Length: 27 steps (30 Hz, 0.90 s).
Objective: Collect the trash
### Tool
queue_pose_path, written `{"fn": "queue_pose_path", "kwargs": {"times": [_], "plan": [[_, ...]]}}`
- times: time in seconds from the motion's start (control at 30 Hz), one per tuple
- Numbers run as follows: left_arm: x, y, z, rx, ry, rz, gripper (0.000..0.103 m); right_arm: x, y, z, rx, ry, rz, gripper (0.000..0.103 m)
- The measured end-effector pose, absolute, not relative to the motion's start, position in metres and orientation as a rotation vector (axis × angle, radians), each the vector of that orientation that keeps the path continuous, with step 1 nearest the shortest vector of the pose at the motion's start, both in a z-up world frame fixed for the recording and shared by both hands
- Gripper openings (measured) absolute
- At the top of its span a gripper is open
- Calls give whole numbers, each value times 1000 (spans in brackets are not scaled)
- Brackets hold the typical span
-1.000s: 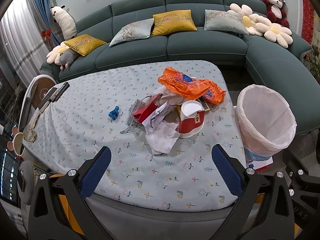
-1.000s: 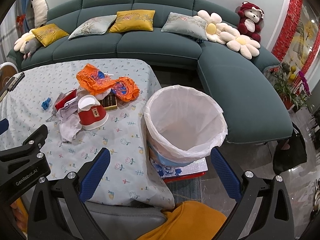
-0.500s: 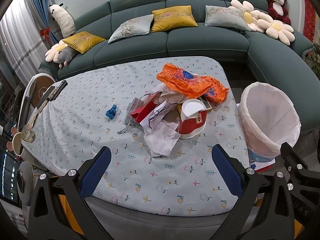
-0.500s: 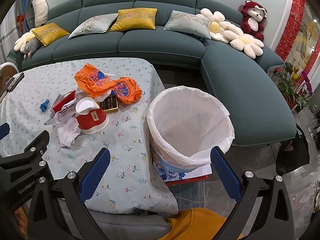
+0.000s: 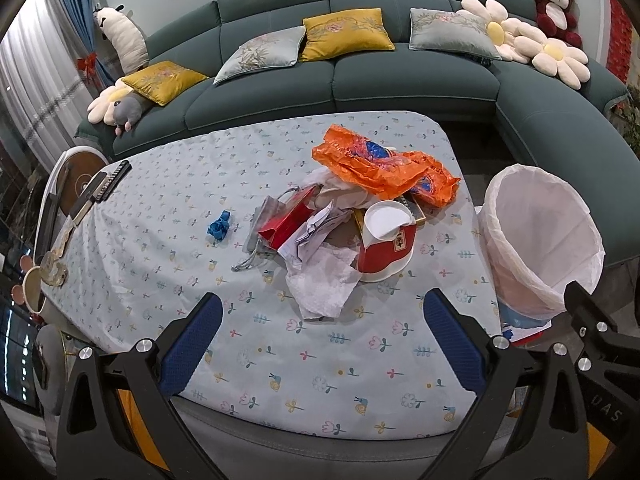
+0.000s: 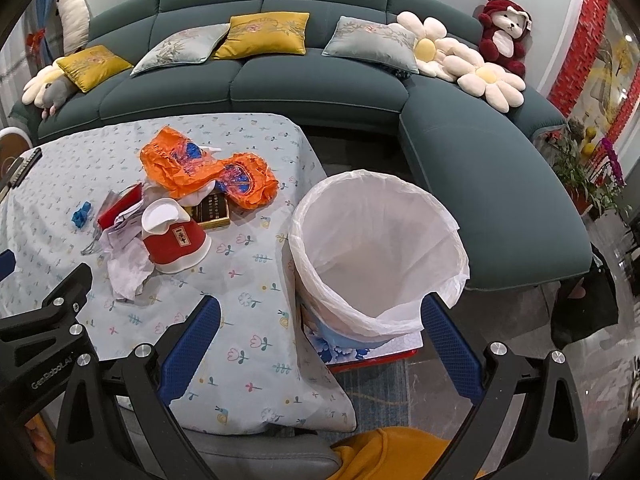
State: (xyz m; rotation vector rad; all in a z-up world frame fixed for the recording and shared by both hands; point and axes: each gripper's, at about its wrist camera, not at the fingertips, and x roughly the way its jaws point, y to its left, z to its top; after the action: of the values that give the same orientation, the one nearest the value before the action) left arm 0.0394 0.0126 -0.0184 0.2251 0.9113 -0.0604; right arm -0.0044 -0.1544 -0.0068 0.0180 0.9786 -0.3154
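L tool (image 5: 320,322) hangs over the near edge of the worktop (image 5: 280,360), blue pads spread wide, nothing btwn them. R tool (image 6: 318,330) likewise released and empty, hovering at the worktop's corner w/ the trash bin (image 6: 376,248) just ahead at 12–1 o'clock; bin is lined w/ a white bag, stands on the floor just beside the worktop edge, looks empty inside as far as visible.

Trash pile sits mid-worktop, 12 o'clock from the L tool, 10–11 o'clock from the R. Nearest piece: crumpled white paper (image 5: 324,280), touching a tipped red-and-white paper cup (image 5: 386,244) at its 2 o'clock. At 11 o'clock of the paper, a red packet (image 5: 286,224) w/ grey wrapper bits. A dark box w/ gold print (image 6: 214,210) lies against the cup's far side. Beyond that, an orange plastic bag (image 5: 380,168) lies on top of the heap. Small blue scrap (image 5: 219,227) lies apart, at 9 o'clock of the pile.

Far edge: teal sofa (image 5: 400,84) w/ cushions and plush toys.
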Motion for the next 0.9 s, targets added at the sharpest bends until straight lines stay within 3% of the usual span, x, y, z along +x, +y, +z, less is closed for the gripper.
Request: {"fn": "queue_pose_path", "kwargs": {"times": [0.9], "plan": [[38,21,-10,160,902,-105,96,-8,-148,3,-1,958,-350,96]]}}
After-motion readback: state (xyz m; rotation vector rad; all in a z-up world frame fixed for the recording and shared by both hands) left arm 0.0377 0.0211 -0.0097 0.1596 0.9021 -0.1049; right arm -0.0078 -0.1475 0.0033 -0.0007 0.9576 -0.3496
